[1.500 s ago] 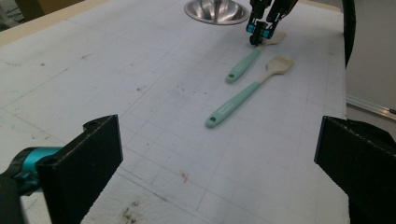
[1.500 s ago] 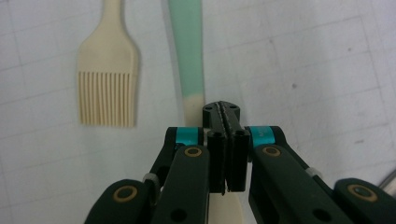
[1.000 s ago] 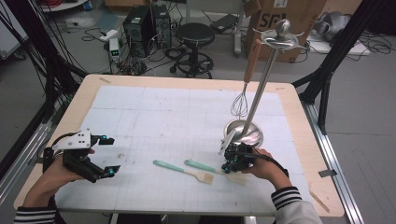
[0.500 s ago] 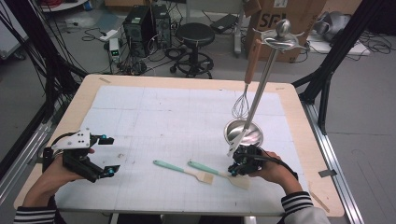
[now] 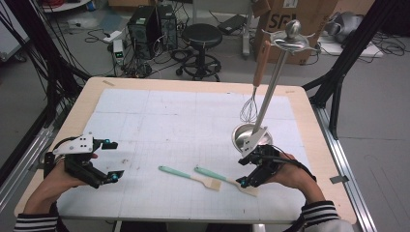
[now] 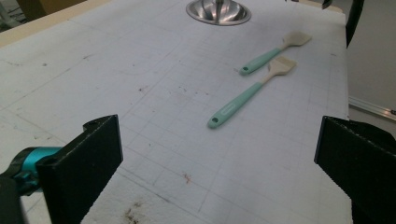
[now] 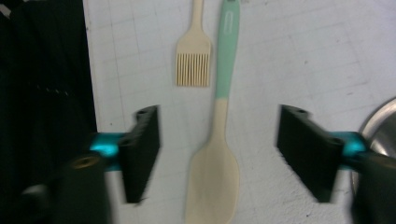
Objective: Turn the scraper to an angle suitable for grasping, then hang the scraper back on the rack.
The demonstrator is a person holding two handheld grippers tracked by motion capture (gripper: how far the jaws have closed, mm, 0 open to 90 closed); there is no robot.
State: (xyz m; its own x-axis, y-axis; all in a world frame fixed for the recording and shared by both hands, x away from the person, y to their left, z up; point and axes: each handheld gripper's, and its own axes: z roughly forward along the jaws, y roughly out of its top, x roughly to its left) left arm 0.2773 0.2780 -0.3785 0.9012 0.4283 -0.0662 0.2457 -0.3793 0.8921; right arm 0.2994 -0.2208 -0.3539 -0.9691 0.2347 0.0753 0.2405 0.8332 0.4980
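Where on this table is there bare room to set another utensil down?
The far-left mat, between the table's back edge and the left claw, is bare. So is the near strip below the brush. It is crowded near right: spatula, open right claw, and the utensil stand with its hanging whisk.

**What's on the counter, counted**

One counter carries everything, covered by one white gridded mat.

Two mint-handled utensils lie side by side on the mat: one spatula with a cream blade and one basting brush with cream bristles.

One steel stand rises from one round bowl-shaped base. One whisk with a wooden handle hangs from the stand's top.

Two tools are present: the left tool and the right tool, each with two black jaws. Two hands come in, one per tool.

Beyond the counter stand one black stool, one computer tower and one cardboard box.
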